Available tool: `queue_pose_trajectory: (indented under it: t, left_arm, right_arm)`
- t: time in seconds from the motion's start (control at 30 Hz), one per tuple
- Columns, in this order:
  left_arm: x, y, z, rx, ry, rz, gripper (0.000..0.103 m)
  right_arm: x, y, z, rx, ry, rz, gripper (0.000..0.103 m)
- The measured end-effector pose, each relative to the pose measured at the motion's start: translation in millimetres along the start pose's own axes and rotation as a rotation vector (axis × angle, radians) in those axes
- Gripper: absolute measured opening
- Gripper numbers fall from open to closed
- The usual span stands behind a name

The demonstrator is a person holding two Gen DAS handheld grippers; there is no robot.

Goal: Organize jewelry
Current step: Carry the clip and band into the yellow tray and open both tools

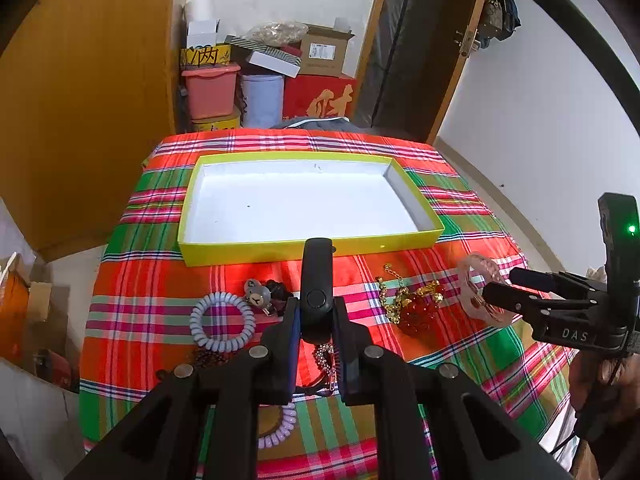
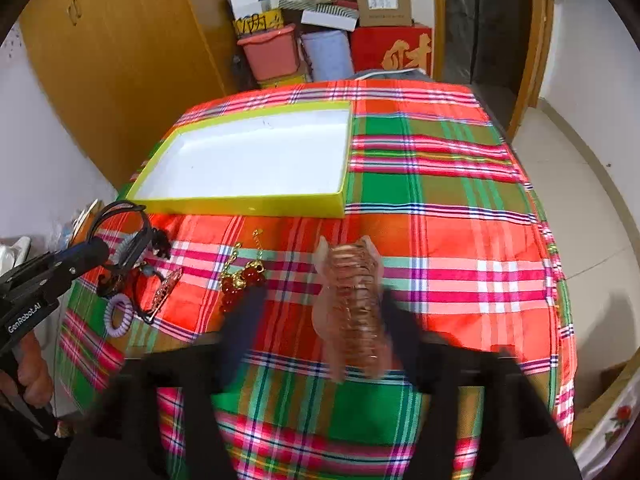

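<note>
A yellow box [image 1: 312, 245] with a white inside lies on the plaid cloth; it also shows in the right wrist view [image 2: 240, 204]. My left gripper [image 1: 316, 320] is shut on a black smartwatch band [image 1: 317, 280], held above the cloth in front of the box. My right gripper [image 2: 320, 320] is blurred, its fingers wide apart around a pink translucent hair claw clip [image 2: 352, 308]; from the left wrist view its fingers touch the clip [image 1: 482, 294]. A red bead and gold chain bracelet [image 1: 412, 304], a pale coil hair tie [image 1: 222, 320] and a bear clip [image 1: 258, 298] lie on the cloth.
A purple coil tie [image 1: 280, 428] and a beaded piece [image 1: 326, 360] lie under my left gripper. Stacked boxes and bins [image 1: 264, 80] stand behind the table, a wooden cabinet [image 1: 80, 100] at left, a door [image 1: 420, 40] at right.
</note>
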State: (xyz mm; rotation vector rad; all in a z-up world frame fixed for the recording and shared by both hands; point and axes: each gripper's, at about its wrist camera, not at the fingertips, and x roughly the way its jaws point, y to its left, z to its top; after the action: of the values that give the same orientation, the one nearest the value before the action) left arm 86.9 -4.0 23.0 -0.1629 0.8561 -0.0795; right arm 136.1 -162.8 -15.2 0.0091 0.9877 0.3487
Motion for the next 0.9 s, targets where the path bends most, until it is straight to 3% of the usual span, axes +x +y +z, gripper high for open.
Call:
queue_pose_trajectory:
  t: [0.23,0.3,0.37,0.9]
  left_arm:
    - [0,0,0,-0.003,0.007,0.0,0.015]
    - [0,0,1,0.0,0.007,0.0,0.015]
    - [-1,0,0,0.003,0.006,0.0,0.015]
    - [-12,4,16,0.001,-0.029,0.008,0.015]
  right_arm:
    - [21,-4,-3,-0.019,0.062,-0.048,0.07]
    - [27,-8,-4,-0.016,0.083,-0.061,0.043]
    - [27,-12,-4,-0.002,0.089,-0.053,0.037]
    - [-14,1,18,0.005,-0.024,0.021,0.036]
